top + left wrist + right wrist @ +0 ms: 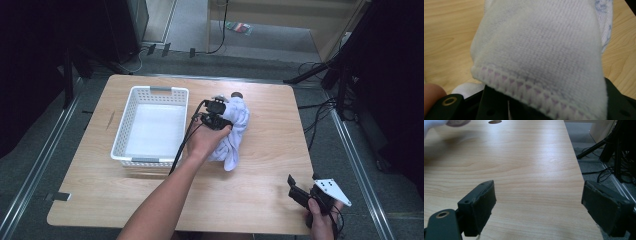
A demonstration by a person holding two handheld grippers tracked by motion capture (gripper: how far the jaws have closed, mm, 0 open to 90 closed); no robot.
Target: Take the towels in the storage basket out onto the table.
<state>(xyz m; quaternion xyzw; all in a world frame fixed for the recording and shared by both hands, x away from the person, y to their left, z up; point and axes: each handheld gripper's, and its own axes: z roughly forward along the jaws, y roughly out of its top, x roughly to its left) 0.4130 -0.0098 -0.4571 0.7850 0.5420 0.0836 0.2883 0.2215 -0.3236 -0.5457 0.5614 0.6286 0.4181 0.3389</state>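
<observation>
While clamped on the white towel (234, 131) beside the basket (150, 125), left gripper (218, 116) over the surface (265, 180). Right gripper (539, 207) jaws wide apart, holding nothing.

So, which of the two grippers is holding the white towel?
The left gripper, beside the basket, grips the towel; the right gripper stands open, empty.

We see a white towel (234, 131) with a pale lilac zigzag stitch along its hem (534, 92) and faint bluish marks on its weave. The basket (131, 98) is white with a grey handle. Our table (260, 195) is light wood with darker grain lines. Both grippers (216, 120) (300, 192) are black; the right one carries a light grey plate (334, 190).
</observation>
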